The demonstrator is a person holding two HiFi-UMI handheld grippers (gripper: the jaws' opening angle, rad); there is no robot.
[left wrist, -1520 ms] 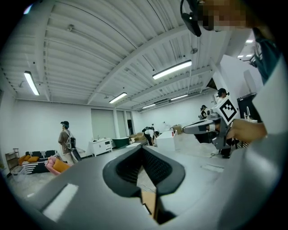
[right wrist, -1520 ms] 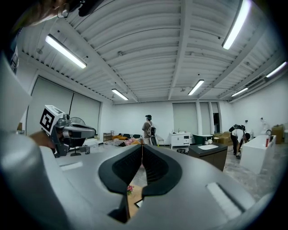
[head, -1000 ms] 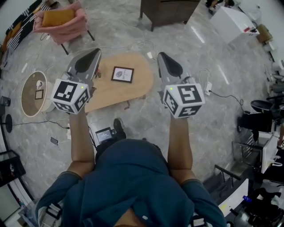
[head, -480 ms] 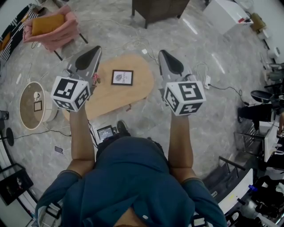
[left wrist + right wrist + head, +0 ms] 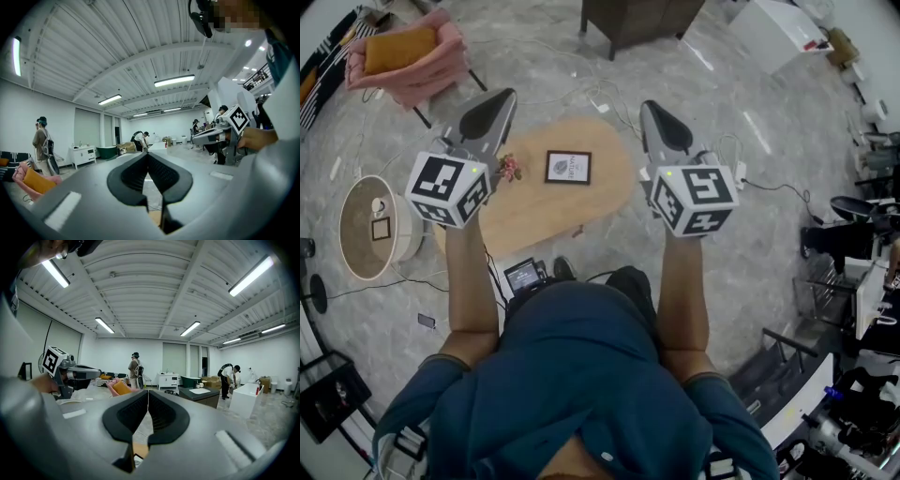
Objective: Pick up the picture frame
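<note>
A black picture frame with a white print lies flat on a low oval wooden table, between my two grippers as the head view shows them. My left gripper is held level, high above the table's left part, jaws shut with nothing in them. My right gripper hangs over the table's right end, also shut and empty. The frame is too low to show in either gripper view, apart from a sliver of table under the right jaws.
A small pink flower pot stands on the table left of the frame. A round side table is at far left, a pink armchair at top left, a dark cabinet beyond. Cables cross the floor. People stand in the background.
Both grippers and the person have drifted toward the table; the table and frame now sit slightly nearer and more to the right in the head view. Jaws stay shut.
</note>
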